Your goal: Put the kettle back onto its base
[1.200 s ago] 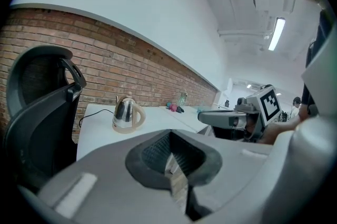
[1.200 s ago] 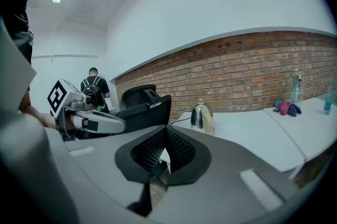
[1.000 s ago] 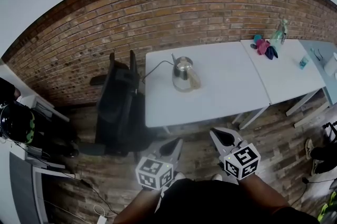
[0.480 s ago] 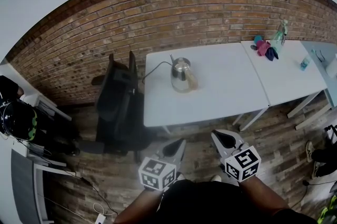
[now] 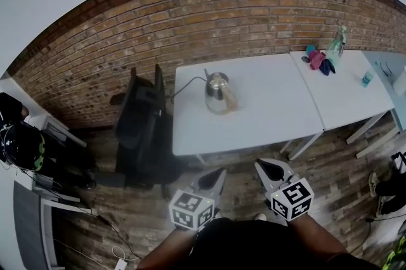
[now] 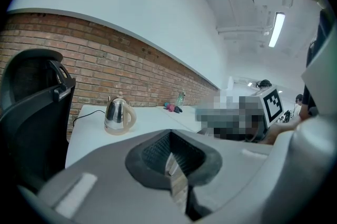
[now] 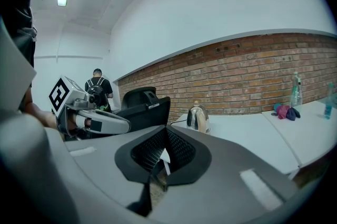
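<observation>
Left gripper (image 6: 171, 159): jaws shut, the dark ribbed pads meeting in a narrow V with nothing between them.
Right gripper (image 7: 164, 153): jaws shut in the same way, pad against pad, and empty.
Hold: both grippers are low in the head view, side by side in front of the person's body. They point forward and slightly down toward the table, and their marker cubes face up.
Under the grippers: wood-plank floor (image 5: 244, 177). Both sets of tips are short of the table's near edge and touch nothing.
Kettle (image 5: 219, 92): shiny metal with a pale handle. It stands upright on the white table (image 5: 266, 123), in the back left part of the top and well apart from both grippers.
Base (image 6: 117, 131): a pale disc shows right under the kettle, and the kettle seems to sit on it. How well it is seated cannot be told at this range.
Cord (image 5: 185, 81): dark, running from the kettle's foot to the table's left back edge.
Chair (image 5: 143, 129): black, just beside the table's left end.
Second table (image 5: 349, 94): white, butted against the right end of the first one. It carries a spray bottle (image 5: 335, 42) and some pink and dark cloths (image 5: 318, 59) near the back.
Backdrop: brick wall (image 5: 190, 28) behind both tables.
</observation>
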